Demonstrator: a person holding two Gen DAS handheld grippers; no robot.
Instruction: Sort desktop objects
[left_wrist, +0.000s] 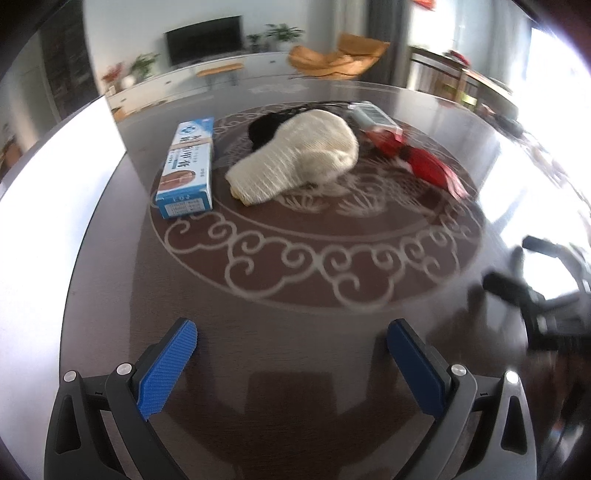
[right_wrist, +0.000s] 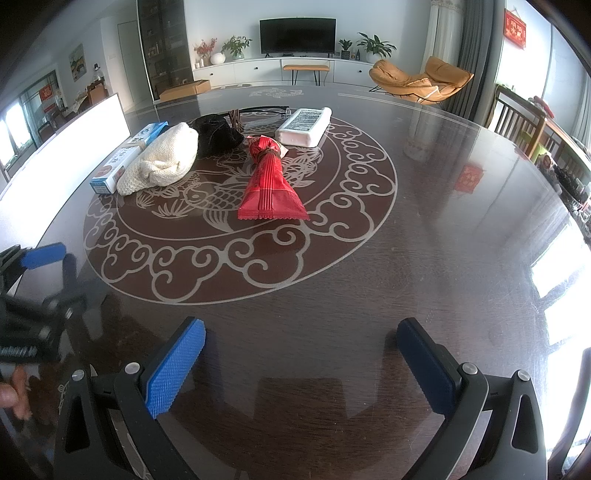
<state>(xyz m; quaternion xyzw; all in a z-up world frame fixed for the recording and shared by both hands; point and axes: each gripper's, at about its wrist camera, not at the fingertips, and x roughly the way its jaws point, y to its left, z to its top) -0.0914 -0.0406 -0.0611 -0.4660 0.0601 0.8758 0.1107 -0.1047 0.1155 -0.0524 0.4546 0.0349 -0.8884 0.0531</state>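
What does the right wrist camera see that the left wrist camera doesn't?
Only the right wrist view shows the red packet whole and sharp, the white box fully, and a person's fingers at the left edge. Only the left wrist view shows the blue box unobstructed, print side up. Both show the cream knit item, the black item behind it, the patterned table, the television, and each an open hand-held gripper: left hand-held gripper, right hand-held gripper.
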